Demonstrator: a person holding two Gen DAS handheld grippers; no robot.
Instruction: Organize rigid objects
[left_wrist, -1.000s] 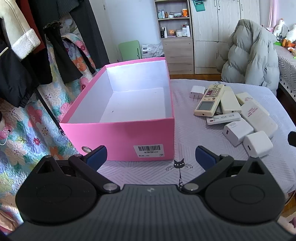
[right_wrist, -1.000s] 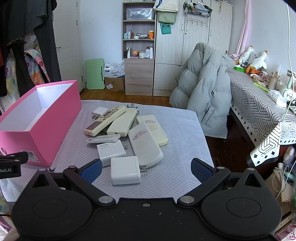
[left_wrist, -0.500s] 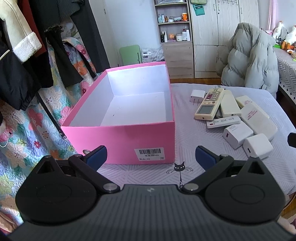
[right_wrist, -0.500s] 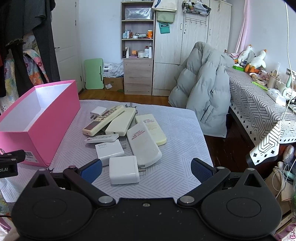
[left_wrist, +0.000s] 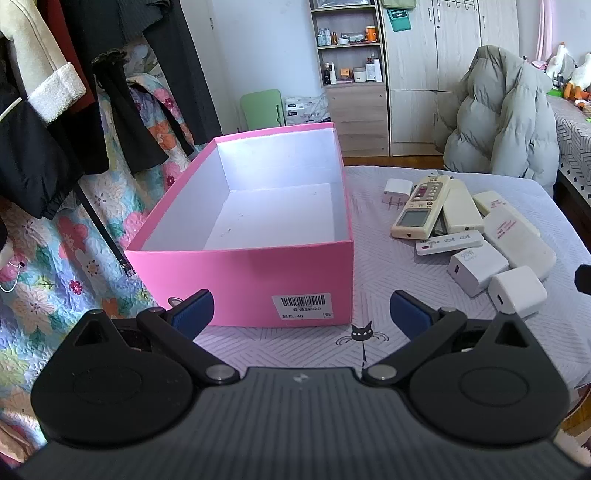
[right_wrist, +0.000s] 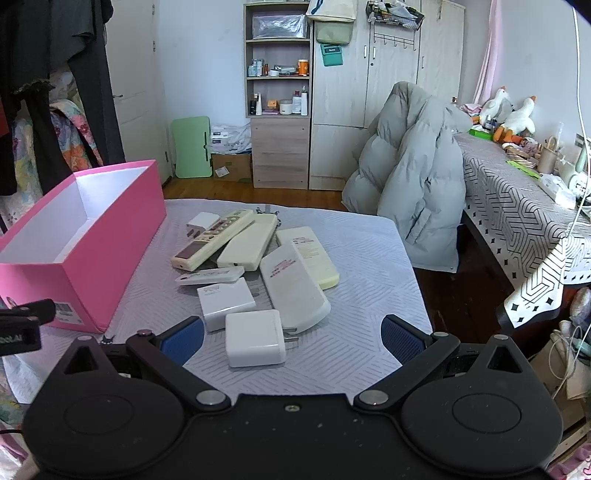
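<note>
An empty pink box (left_wrist: 240, 273) with a white inside stands on the table's left; it also shows in the right wrist view (right_wrist: 110, 236). To its right lies a cluster of several remotes and white chargers: a keypad remote (right_wrist: 212, 238), a big white remote (right_wrist: 293, 288), a near white charger (right_wrist: 255, 338) and another (right_wrist: 225, 301). The cluster also shows in the left wrist view, with the near charger (left_wrist: 517, 290). My left gripper (left_wrist: 301, 314) is open and empty before the box's front wall. My right gripper (right_wrist: 291, 338) is open and empty, just short of the near charger.
The table (right_wrist: 369, 258) has a grey patterned cloth. A grey puffer jacket (right_wrist: 417, 192) hangs over a chair behind it. Hanging clothes and a floral quilt (left_wrist: 55, 221) fill the left. A second table (right_wrist: 517, 206) with clutter stands at the right.
Both grippers have drawn back and risen slightly, so the box and the cluster look a little farther away. Both stay open. Nothing on the table has moved.
</note>
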